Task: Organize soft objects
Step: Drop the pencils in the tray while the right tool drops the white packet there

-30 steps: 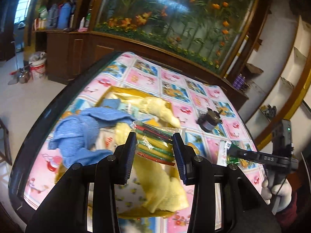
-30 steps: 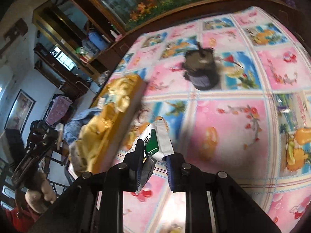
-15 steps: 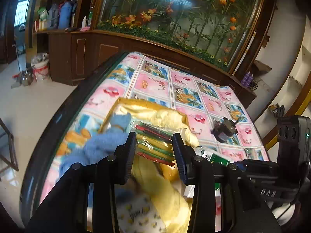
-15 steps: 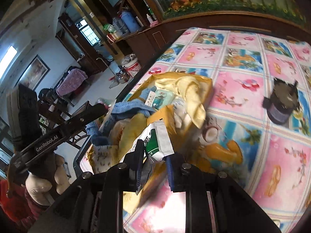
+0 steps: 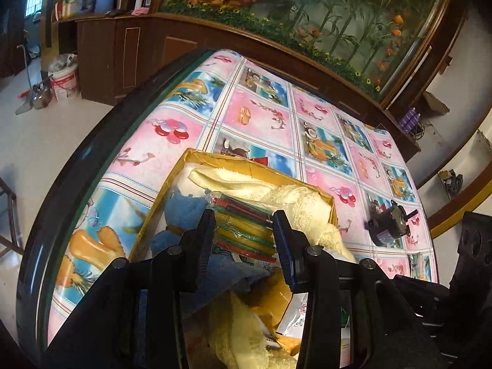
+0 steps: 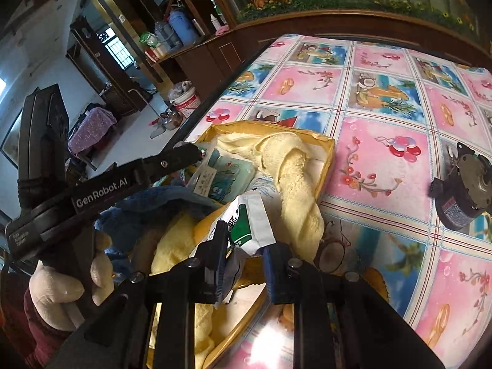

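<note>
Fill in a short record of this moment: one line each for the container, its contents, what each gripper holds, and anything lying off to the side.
container: yellow box on the patterned tablecloth
contents: yellow towel, blue towel
left gripper: shut on a clear packet of coloured sticks
right gripper: shut on a green and white packet
off to the side: small dark motor, outside the box

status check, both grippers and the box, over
Left gripper shut on striped packet. Right gripper shut on green-white packet. Both over yellow box of towels. Small motor sits clear, off to the side.
</note>
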